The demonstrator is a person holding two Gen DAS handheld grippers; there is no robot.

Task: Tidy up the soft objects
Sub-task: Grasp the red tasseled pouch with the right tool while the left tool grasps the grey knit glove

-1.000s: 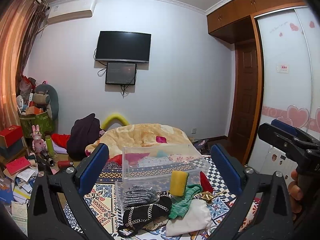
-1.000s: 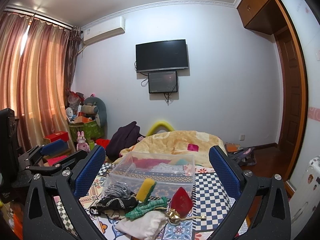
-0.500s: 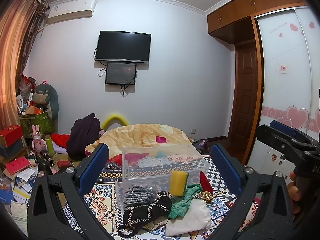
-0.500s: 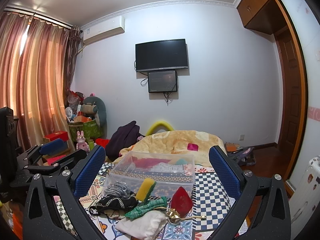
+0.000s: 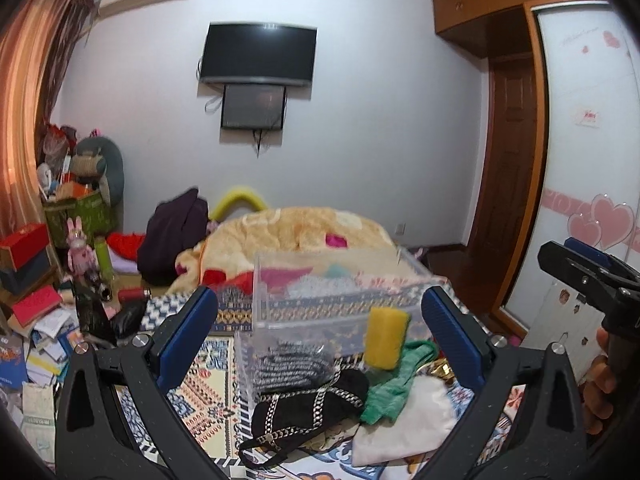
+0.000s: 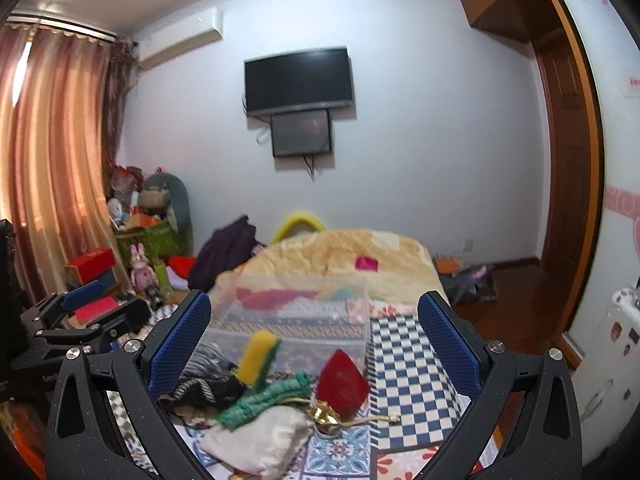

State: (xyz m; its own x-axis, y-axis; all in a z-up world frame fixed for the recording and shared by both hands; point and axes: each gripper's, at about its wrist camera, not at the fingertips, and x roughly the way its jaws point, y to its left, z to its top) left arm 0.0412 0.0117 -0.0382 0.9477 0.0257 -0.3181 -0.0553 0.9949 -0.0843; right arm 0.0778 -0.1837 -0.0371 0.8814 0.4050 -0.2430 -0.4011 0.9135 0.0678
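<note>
Both grippers hang above the near end of the bed with nothing held: the left gripper (image 5: 319, 316) has its blue ribbed pads spread wide, and the right gripper (image 6: 314, 322) is just as wide, its jaws framing the pile. The soft things lie heaped on the patterned bedspread (image 6: 404, 364) just in front of the clear plastic bin (image 5: 320, 300): a yellow sponge (image 5: 386, 338) standing on edge against the bin wall, a black knitted piece with pale chain stripes (image 5: 308, 408), a grey striped knit (image 5: 288, 360), a ribbed green cloth (image 5: 394, 380), a plump white cloth pouch (image 6: 260, 436), a red cone-shaped piece (image 6: 342, 384) and a shiny gold trinket with cord (image 6: 326, 416). The main risk, as I judge it, is a snagged grasp: the fabrics overlap and the gold cord trails across them, so closing on one could drag its neighbours along or off the bed. The springy sponge may squirt out of a shallow pinch, and the light rigid bin could slide if bumped.
</note>
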